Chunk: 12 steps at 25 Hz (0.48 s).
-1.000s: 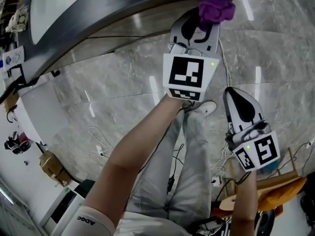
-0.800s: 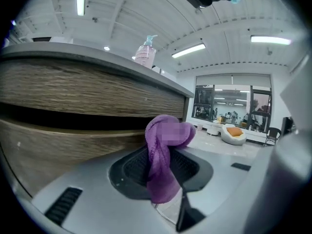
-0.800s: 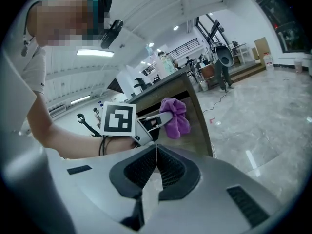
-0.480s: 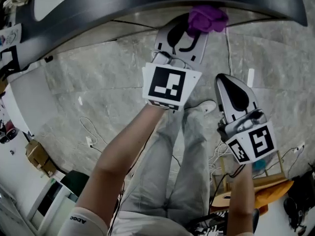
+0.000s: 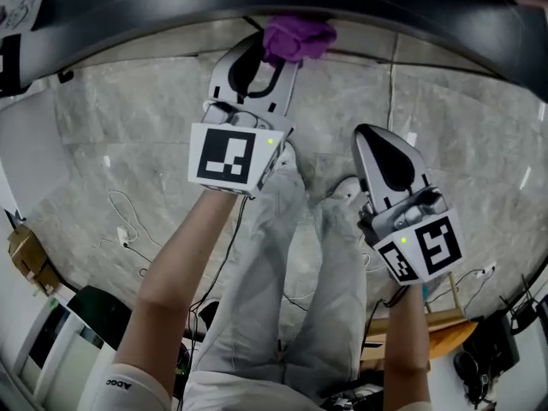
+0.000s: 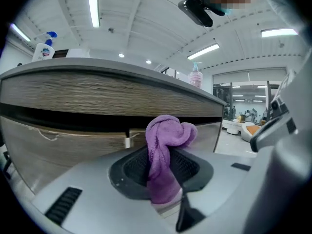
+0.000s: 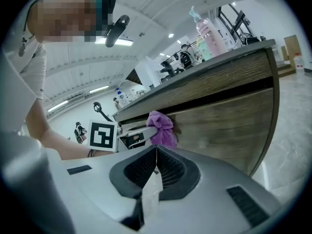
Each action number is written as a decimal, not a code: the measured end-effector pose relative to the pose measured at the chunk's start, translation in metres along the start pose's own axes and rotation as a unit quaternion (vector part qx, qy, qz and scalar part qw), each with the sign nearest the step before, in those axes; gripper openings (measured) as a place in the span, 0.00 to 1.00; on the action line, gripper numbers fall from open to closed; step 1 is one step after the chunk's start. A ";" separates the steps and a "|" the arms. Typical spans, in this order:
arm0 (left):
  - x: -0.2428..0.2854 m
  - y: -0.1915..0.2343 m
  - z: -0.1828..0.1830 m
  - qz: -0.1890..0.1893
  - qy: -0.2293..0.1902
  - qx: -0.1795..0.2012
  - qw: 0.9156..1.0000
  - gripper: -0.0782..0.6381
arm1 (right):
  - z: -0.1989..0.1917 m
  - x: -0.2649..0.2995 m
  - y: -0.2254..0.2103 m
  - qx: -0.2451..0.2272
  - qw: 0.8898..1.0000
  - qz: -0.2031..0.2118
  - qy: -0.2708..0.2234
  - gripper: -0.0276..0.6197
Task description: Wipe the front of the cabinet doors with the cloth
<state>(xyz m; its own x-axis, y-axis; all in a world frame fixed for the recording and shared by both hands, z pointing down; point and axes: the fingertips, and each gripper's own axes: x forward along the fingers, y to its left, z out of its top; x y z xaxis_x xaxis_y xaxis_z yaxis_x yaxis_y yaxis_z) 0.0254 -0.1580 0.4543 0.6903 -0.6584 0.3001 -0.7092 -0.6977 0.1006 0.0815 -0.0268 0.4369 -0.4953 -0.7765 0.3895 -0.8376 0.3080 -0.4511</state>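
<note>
Below the counter edge the cabinet door (image 6: 58, 143) is facing my left gripper (image 5: 257, 62) — I am pinching the cloth (image 6: 168, 145) in its closed jaws, bunched end forward, at or just off the wood — while my right gripper (image 5: 381, 148) is idling farther back, shut, empty.

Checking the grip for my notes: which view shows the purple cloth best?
The left gripper view: the purple cloth fills the centre, pinched in the left gripper. The head view shows only a small bunch at that gripper's tip; the right gripper view shows it small, side-on, by the cabinet door.
</note>
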 end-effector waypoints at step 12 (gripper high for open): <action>-0.026 0.022 -0.020 0.108 -0.005 0.003 0.994 0.26 | -0.033 -0.022 -0.016 0.005 0.999 0.044 0.015 0.09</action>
<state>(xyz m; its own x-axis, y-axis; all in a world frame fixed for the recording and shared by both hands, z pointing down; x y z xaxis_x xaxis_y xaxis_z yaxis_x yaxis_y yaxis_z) -0.0111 -0.1501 0.4677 0.5230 -0.7957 0.3055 -0.8404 -0.5411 0.0293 0.0983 0.0035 0.4620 -0.5746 -0.7290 0.3720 -0.7876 0.3691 -0.4933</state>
